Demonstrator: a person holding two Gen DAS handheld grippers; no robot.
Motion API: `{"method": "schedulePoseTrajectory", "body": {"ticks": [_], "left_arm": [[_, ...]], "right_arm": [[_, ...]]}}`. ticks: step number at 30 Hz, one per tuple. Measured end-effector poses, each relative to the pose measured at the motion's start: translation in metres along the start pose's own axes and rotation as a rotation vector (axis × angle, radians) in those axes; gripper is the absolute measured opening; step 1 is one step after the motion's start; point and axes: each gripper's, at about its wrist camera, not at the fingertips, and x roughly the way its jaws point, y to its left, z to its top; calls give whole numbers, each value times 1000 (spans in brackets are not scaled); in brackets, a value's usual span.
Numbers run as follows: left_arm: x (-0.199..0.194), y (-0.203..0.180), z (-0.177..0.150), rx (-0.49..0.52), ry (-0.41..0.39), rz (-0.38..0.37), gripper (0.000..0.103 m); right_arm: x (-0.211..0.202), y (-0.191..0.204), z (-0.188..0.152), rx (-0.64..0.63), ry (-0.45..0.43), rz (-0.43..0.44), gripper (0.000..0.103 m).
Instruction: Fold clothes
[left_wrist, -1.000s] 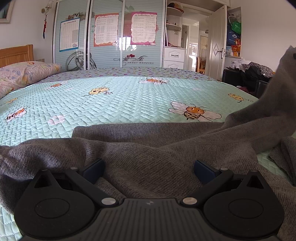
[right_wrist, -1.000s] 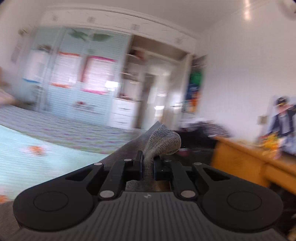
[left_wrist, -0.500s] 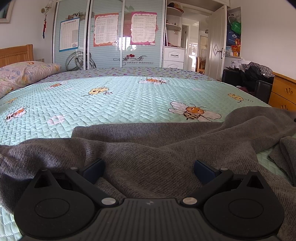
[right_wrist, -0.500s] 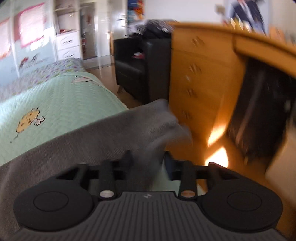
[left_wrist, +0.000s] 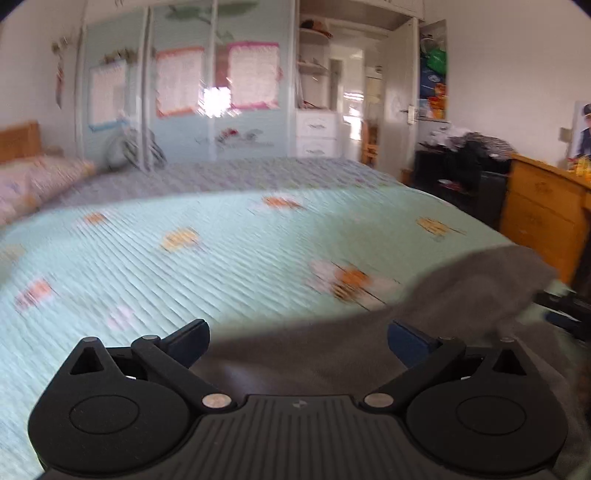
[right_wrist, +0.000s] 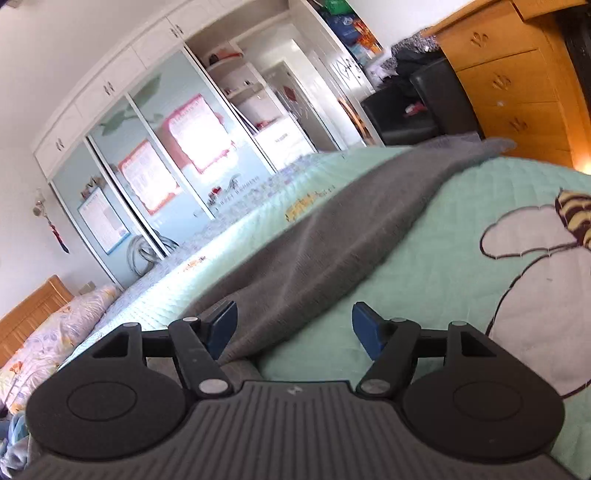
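Left gripper (left_wrist: 297, 341): fingers spread wide, nothing between them, hovering over the near edge of a grey knit garment (left_wrist: 458, 295). Left view is motion-blurred. The garment lies on the bed (left_wrist: 221, 251), on a mint quilted bedspread with bee prints; one part rises in a rounded hump toward the right side of the view, details smeared.

Right gripper (right_wrist: 293, 325): fingers also wide apart, holding nothing. Camera is tilted. A long strip of the same grey garment (right_wrist: 332, 229) runs from under the left finger (right_wrist: 221, 326) away across the bedspread toward the far bed edge, lying flat, its tip near the wooden dresser (right_wrist: 517, 81). The right finger (right_wrist: 367, 326) sits over bare bedspread, beside a large bee print (right_wrist: 535, 251).

Background: wardrobe with sliding doors and posters (right_wrist: 155, 155), a floral pillow (right_wrist: 48, 332) by the wooden headboard (right_wrist: 29, 314), a dark chair piled with clothes (right_wrist: 406, 103) next to the dresser.
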Motion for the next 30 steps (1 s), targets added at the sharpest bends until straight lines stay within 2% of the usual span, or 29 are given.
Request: {"method": "schedulePoseTrajectory", "body": {"ticks": [2,4,6,8,10,12,13,14,16,19,22,24,26,27,29,30], "left_arm": [[1,16,24,49,-12,62,102],[35,38,33,132,78,109,102],[70,61,35,193,173,157,98],[87,76,26,168,237,89,73],[103,92,16,143,301,21,69],[119,107,6,118,365,-47,71],[125,113,2,112,387,-84,76],[122,110,-3,129,373,-126,85],[120,105,-10,159,373,-195,95],[129,98,-24,186,438,-263,95],[142,99,-35,161,487,-307,95],[142,101,-34,154,476,-341,87],[137,97,-31,168,458,-376,63],[135,95,-29,180,449,-384,59],[128,88,-27,219,429,-360,36],[125,84,-26,236,423,-339,35]], "right_arm": [[4,-14,4,78,14,36,70],[5,-25,7,139,21,71,69],[3,-25,2,143,14,84,69],[2,-18,-2,124,14,75,69],[2,-14,-3,115,20,71,69],[2,-14,-3,118,23,73,69],[2,-15,-2,118,24,72,69],[1,-16,-2,116,26,71,69],[2,-18,1,112,29,69,70],[3,-21,2,108,31,67,70],[3,-19,2,105,31,64,70],[3,-19,2,102,32,62,70],[4,-18,2,98,34,60,70],[4,-18,3,96,34,59,70],[5,-18,3,94,35,58,70],[5,-18,3,93,35,58,70]]}}
